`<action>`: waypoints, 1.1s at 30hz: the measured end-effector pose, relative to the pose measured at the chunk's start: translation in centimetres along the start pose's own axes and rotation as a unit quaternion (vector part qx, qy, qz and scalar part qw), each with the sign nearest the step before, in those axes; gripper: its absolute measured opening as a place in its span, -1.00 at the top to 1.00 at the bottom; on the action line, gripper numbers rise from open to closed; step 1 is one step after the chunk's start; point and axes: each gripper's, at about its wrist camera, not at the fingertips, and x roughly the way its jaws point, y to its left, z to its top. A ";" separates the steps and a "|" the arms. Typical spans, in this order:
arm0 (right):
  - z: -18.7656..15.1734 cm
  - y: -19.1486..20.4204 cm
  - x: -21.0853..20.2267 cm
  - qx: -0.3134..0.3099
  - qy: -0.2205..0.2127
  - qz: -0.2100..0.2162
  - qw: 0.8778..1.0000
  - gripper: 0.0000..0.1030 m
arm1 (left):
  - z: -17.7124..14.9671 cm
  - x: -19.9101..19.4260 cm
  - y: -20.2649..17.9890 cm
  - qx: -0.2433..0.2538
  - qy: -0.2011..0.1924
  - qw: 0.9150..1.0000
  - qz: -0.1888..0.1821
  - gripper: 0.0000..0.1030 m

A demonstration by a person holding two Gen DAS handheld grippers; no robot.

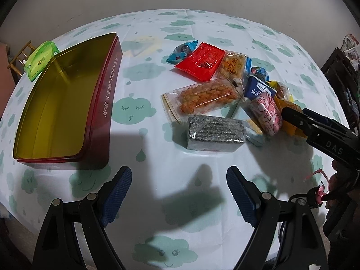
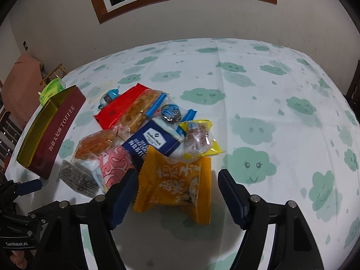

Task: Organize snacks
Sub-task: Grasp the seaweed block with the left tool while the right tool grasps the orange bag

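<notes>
Snacks piled up right of centre on the cloud-print tablecloth (image 2: 258, 85), with the empty toffee tin (image 1: 58, 103) sitting open on the left, probably waiting to take them all.

Right gripper (image 2: 175, 191) reaching over the near edge of the pile, fingers straddling the orange snack packet (image 2: 177, 182). Left pad (image 2: 122, 193) looking right up against the packet's crinkled edge, right pad (image 2: 231, 198) standing clear of it, so not gripping anything yet. Jaws spread fairly wide, roomy enough for the whole packet. Makes sense going for this one first: nearest, on top, nothing overlapping it.

Left gripper (image 1: 178, 193) hovering over bare cloth near the tin, wide open, holding nothing. Probably parked there to stay out of the way, or to steady the tin later.

Rest of the heap looking trickier: pink patterned packet (image 1: 267, 112), blue Member's Mark box (image 2: 155, 141), seaweed pack (image 1: 216, 132), red sachet (image 1: 200, 63), clear bag of orange crackers (image 1: 204, 96), all overlapping. Slippery wrappers, so likely sliding when squeezed.
</notes>
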 end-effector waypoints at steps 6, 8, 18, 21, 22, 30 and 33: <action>-0.4 -0.9 0.8 -0.003 0.009 -0.011 1.000 -0.23 | 0.3 0.1 -0.3 0.005 -0.006 1.000 0.000 -0.62; -0.5 -1.3 0.9 0.000 0.007 -0.014 1.000 -0.08 | 0.4 0.2 -0.2 0.003 -0.007 1.000 -0.005 -0.62; -0.9 -1.8 0.5 -0.012 -0.016 -0.017 1.000 0.15 | 0.4 0.3 -0.9 0.009 -0.007 1.000 -0.010 -0.62; -0.9 -2.4 0.3 -0.007 -0.023 -0.026 0.999 0.16 | 0.4 0.3 -1.1 0.009 -0.008 1.000 -0.018 -0.62; -0.9 -2.7 0.3 -0.006 -0.026 -0.032 0.999 0.16 | 0.5 0.3 -1.2 0.009 -0.008 1.000 -0.021 -0.62; -1.0 -3.6 0.3 0.004 -0.034 -0.035 0.999 0.16 | 1.8 0.7 -1.6 0.001 -0.018 0.999 -0.040 -0.62; -1.0 -3.7 0.3 0.006 -0.034 -0.034 0.999 0.15 | 2.4 1.2 -1.8 0.003 -0.018 0.999 -0.042 -0.62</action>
